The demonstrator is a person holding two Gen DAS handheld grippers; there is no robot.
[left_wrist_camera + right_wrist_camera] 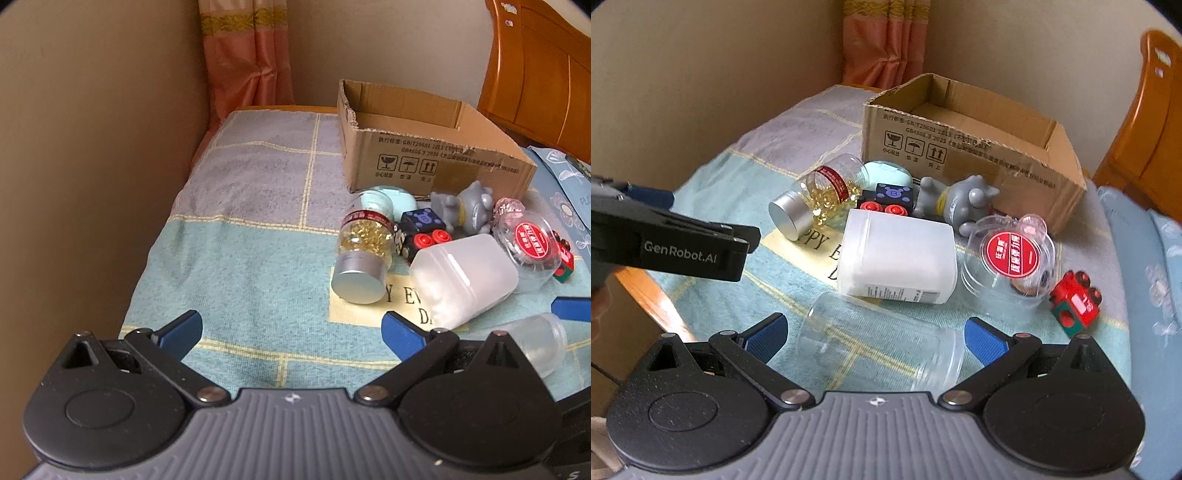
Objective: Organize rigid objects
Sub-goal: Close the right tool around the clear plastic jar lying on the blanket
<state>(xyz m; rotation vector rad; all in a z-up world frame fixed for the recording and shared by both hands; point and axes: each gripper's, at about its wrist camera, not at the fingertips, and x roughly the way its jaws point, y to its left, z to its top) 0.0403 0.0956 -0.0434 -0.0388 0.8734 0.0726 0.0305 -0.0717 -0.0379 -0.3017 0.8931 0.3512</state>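
An open cardboard box stands at the back of a towel-covered tabletop. In front of the box lie a frosted white jar, a clear lidless jar, and a silver-capped bottle of golden capsules, all on their sides. The right gripper, spread wide, flanks the clear jar; the left gripper is spread too, empty.

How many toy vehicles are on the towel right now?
2: a black toy vehicle with red wheels behind the frosted white bottle, and a red train at the right. Others may be hidden.
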